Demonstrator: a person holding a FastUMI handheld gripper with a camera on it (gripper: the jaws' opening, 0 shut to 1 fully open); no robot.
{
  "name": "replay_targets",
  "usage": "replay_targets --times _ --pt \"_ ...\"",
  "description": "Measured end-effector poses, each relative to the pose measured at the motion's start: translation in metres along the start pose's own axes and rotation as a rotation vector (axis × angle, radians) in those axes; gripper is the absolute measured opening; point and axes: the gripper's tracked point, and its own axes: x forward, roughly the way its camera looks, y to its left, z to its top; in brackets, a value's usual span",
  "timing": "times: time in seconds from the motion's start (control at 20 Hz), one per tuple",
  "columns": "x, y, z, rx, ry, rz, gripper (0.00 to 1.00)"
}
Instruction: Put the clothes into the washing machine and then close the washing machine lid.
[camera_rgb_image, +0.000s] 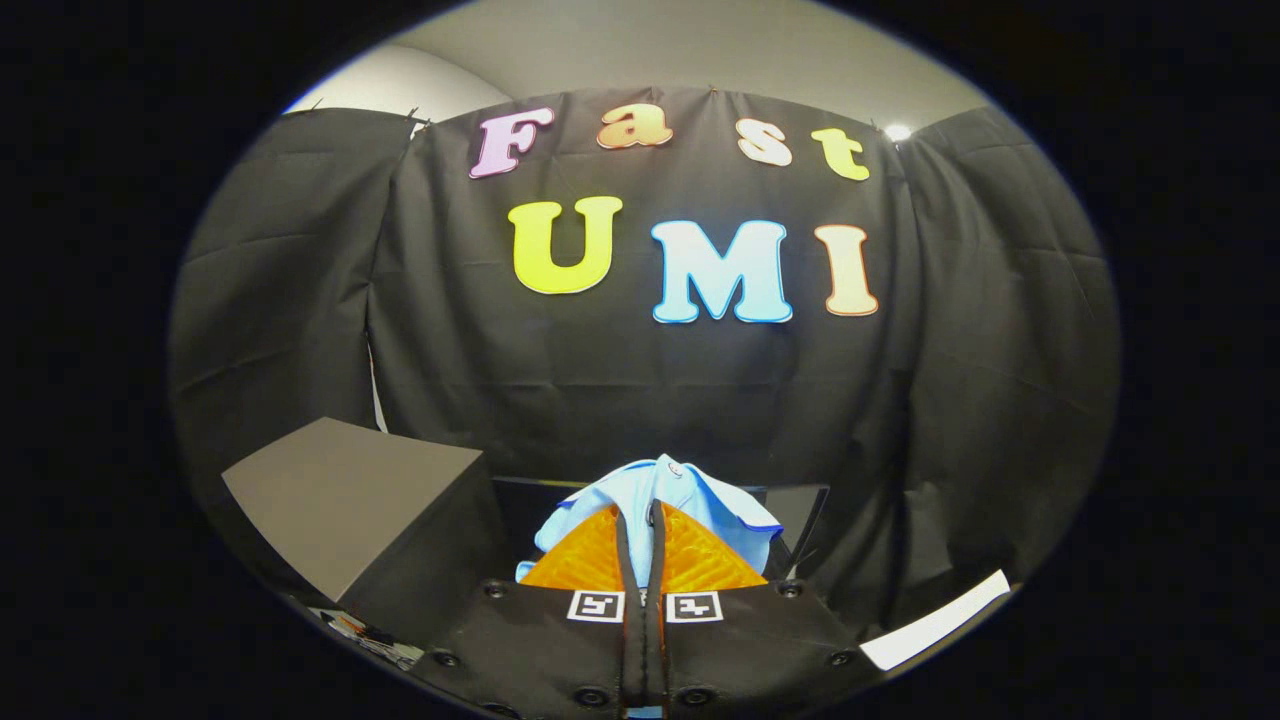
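A light blue piece of clothing is pinched between my two orange fingers. My gripper is shut on it, both pads pressing the cloth, which bunches up over the fingertips and spills to either side. The garment hangs lifted in front of the booth's black cloth wall. Just behind the garment a dark flat panel stands; whether it is the washing machine's lid I cannot tell.
A grey-topped dark box stands to the left of the fingers, close by. A white strip lies low to the right. Small items lie below the box on the left.
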Motion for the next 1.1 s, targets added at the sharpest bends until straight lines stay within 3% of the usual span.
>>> replay_targets --times 1.1 --pt "0.042 -0.002 -0.177 0.026 0.311 -0.001 0.01"
